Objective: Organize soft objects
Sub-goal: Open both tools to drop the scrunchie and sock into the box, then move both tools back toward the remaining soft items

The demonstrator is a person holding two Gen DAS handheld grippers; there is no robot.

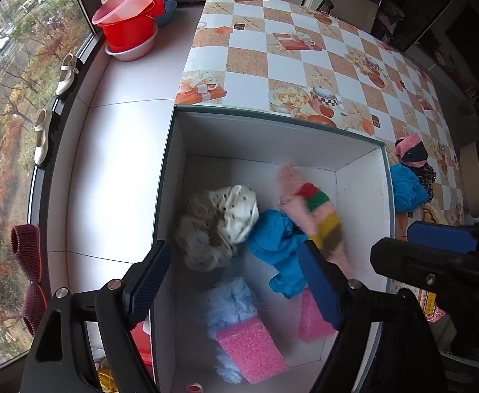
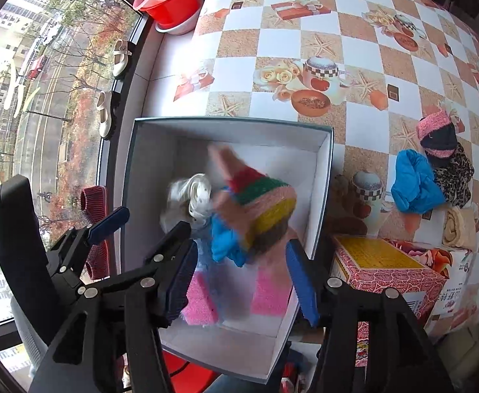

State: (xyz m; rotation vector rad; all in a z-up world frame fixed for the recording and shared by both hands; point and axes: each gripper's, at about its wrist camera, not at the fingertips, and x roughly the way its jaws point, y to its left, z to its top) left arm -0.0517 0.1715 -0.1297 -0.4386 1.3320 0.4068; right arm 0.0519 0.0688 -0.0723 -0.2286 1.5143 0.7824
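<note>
A white open box (image 1: 363, 177) (image 2: 321, 177) stands at the table's near edge. In it lie a spotted cream cloth (image 1: 219, 226), a blue cloth (image 1: 278, 245), a light blue fluffy item (image 1: 226, 304) and pink foam blocks (image 1: 252, 350). A pink striped knit item (image 1: 311, 209) (image 2: 259, 203) is blurred in mid-air over the box, free of both grippers. My left gripper (image 1: 236, 285) is open above the box. My right gripper (image 2: 239, 278) is open above the box, also showing in the left wrist view (image 1: 435, 245). On the table lie a blue cloth (image 2: 416, 183), a pink-and-black knit item (image 2: 435, 134), a leopard-print cloth (image 2: 455, 177) and a beige roll (image 2: 458, 226).
The checkered table (image 2: 337, 49) holds a red patterned carton (image 2: 390, 271) beside the box. Red and pink basins (image 1: 131, 16) stand on the sill by the window. White shoes (image 1: 65, 72) and red slippers (image 1: 26, 262) lie along the sill's edge.
</note>
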